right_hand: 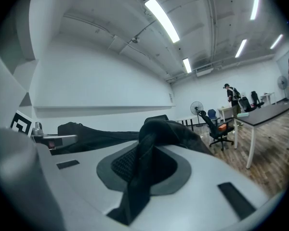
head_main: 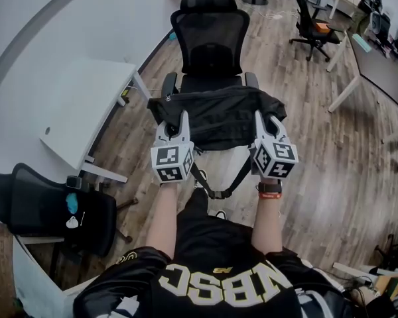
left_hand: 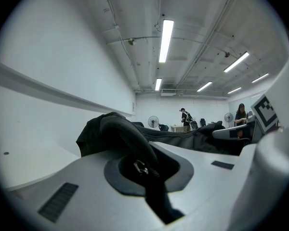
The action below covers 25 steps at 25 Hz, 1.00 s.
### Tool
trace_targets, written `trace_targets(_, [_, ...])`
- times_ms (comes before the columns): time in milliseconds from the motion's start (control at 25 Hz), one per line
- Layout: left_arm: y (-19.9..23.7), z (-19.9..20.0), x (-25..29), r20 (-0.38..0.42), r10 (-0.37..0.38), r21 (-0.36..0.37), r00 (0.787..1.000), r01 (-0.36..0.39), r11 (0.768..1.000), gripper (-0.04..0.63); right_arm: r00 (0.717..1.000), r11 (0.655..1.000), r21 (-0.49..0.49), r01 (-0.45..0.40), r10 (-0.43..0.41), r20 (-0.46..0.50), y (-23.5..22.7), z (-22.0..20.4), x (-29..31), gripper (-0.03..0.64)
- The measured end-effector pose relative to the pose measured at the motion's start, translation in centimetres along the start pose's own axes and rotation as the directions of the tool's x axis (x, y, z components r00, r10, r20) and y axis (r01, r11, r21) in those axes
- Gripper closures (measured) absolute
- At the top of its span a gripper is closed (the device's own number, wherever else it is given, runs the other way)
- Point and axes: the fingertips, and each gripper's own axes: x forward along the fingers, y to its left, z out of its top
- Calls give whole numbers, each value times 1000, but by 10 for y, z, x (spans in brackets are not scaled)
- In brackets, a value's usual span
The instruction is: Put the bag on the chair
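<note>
**Two hand-held grippers hold a black bag over an office chair**

Both pairs of jaws are almost closed, each pinching black fabric. The left gripper (head_main: 181, 120) clamps the bag (head_main: 219, 114) at its left end and the right gripper (head_main: 262, 120) clamps its right end. The bag is stretched between them across the front of the chair (head_main: 209, 38) — whether it rests on the seat is unclear. A strap (head_main: 215, 191) loops down below the bag. A white table (head_main: 86, 108) stands to the left.
</note>
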Motion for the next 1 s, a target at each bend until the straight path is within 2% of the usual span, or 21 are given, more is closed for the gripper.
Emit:
trace_targets(520, [72, -13, 137, -16, -4, -100, 1000, 3, 995, 566, 999, 1000, -24, -12, 11, -46, -14, 23, 145, 551])
trace_targets(1000, [143, -30, 236, -46, -40, -123, 998, 34, 992, 565, 995, 999, -18, 51, -52, -80, -5, 17, 261, 549])
